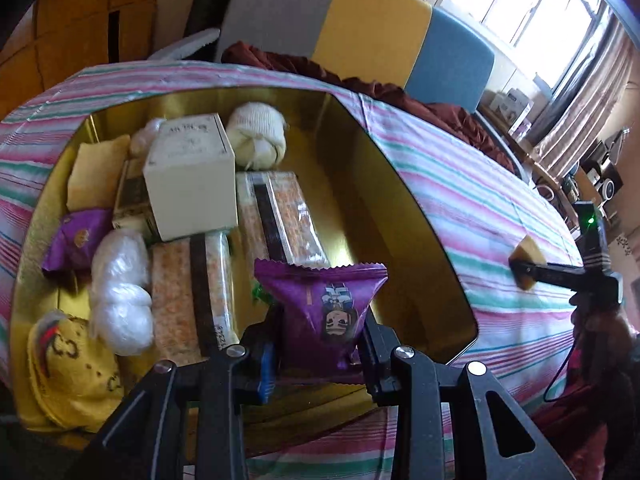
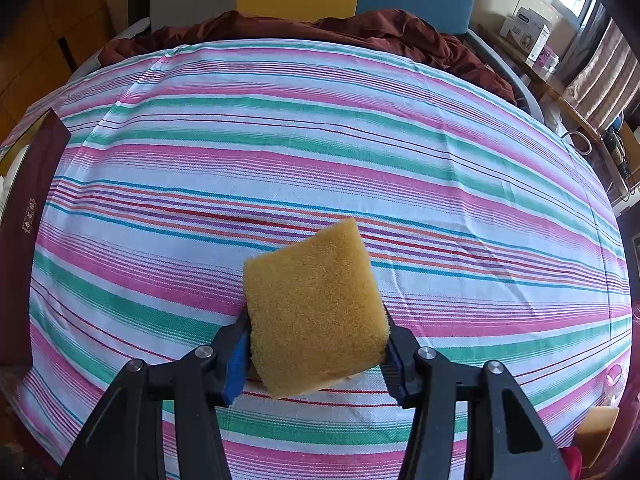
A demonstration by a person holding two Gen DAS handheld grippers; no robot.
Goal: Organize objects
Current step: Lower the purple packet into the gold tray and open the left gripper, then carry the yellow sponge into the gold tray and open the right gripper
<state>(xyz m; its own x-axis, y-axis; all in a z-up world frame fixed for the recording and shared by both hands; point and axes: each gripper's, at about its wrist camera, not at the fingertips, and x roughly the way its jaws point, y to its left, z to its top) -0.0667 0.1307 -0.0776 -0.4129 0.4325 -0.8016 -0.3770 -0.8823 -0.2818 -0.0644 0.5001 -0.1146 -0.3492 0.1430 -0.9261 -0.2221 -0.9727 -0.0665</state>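
The left gripper (image 1: 318, 354) was clamped on a purple packet (image 1: 326, 312) directly over the box's (image 1: 420, 216) near end, while the right gripper (image 2: 316, 354), squeezing a sponge (image 2: 314, 312), sat farther off above the striped cloth (image 2: 320, 140).

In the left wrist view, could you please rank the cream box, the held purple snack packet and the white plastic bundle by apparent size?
1. Cream box
2. Purple snack packet, though nearness to the camera inflates it
3. White plastic bundle
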